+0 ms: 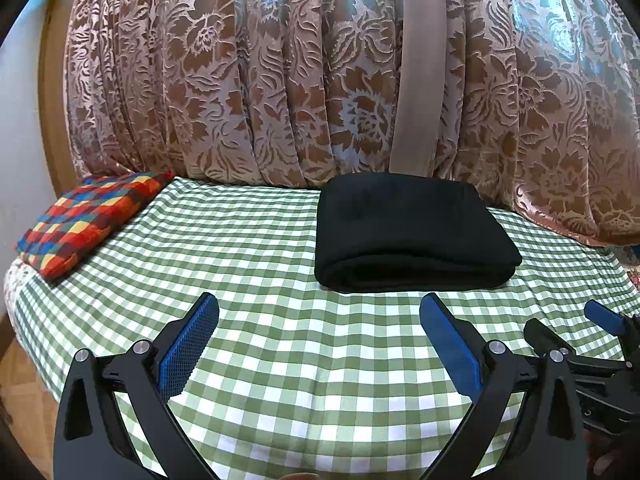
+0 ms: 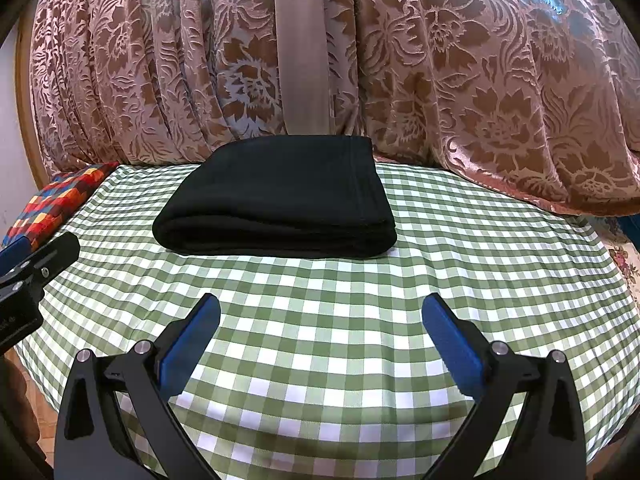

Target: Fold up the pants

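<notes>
The black pants (image 1: 412, 232) lie folded into a thick flat rectangle on the green checked sheet (image 1: 280, 340), near the curtain. The right wrist view has the same pants (image 2: 276, 204) left of centre, with a stitched hem along the right side. My left gripper (image 1: 320, 312) hovers open in front of the pants, apart from them, with nothing between its blue pads (image 1: 188, 348). My right gripper (image 2: 320, 312) is open too, low over the sheet (image 2: 340, 340) and short of the pants. Each gripper shows at the edge of the other's view.
A multicoloured checked cushion (image 1: 92, 220) lies at the sheet's far left corner, and shows again as a cushion (image 2: 52, 204) at the left edge. A brown floral curtain (image 1: 280, 80) hangs right behind the bed and drapes onto its right side. Wooden floor lies below left.
</notes>
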### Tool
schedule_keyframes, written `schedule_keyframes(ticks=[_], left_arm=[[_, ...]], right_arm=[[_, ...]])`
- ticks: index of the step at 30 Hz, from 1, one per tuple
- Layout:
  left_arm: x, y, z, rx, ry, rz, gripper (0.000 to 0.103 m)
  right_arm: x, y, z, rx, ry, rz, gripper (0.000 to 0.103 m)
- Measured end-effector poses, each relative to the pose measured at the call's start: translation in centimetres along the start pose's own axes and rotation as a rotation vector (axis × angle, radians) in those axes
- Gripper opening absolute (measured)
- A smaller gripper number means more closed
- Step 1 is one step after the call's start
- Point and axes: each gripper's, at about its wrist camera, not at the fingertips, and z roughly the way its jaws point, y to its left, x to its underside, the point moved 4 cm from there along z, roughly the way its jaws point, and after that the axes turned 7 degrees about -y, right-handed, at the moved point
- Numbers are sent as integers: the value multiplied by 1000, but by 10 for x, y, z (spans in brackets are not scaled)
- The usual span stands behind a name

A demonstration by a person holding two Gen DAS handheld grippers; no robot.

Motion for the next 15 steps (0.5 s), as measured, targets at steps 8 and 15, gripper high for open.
schedule_keyframes(ticks=[8,15], left_arm=[[-3,-2,-3,12,-5,-3,99],[-3,-1,-3,10,-8,-16,99]], right_arm=[[-2,1,1,0,-3,-17,101],[0,1,2,4,6,-27,101]])
